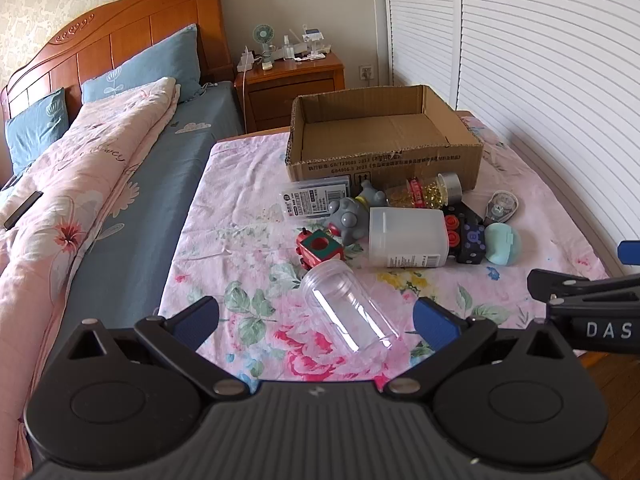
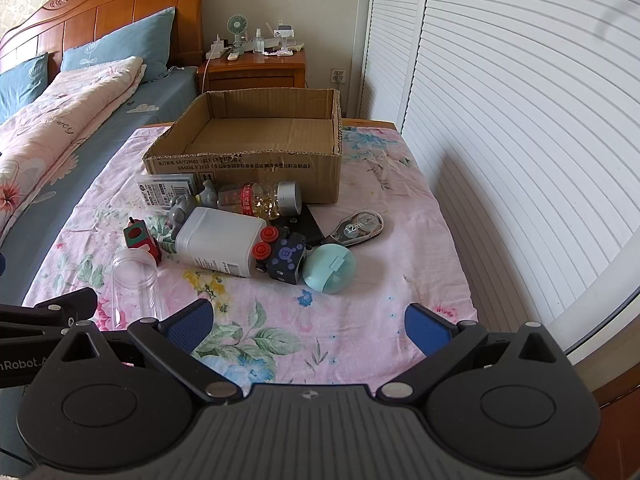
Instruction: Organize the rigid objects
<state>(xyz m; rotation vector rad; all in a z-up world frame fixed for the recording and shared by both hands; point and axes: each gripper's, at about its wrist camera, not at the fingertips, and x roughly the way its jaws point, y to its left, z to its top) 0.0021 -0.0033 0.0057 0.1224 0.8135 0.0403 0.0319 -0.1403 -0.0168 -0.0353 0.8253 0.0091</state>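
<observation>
On the floral-sheeted table [image 1: 248,240] beside a bed: clear jar [image 1: 348,304] lying just ahead of the wide-open, empty left gripper [image 1: 316,320], long axis slanting away, mouth toward the empty cardboard box [image 1: 384,136]; right gripper [image 2: 308,326] likewise open, farther off.

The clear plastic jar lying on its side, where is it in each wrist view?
Left wrist: clear jar low centre, between the left tool's fingers.
Right wrist: clear jar lower left, outside the right tool.
Shared landmark: cardboard box behind.
</observation>
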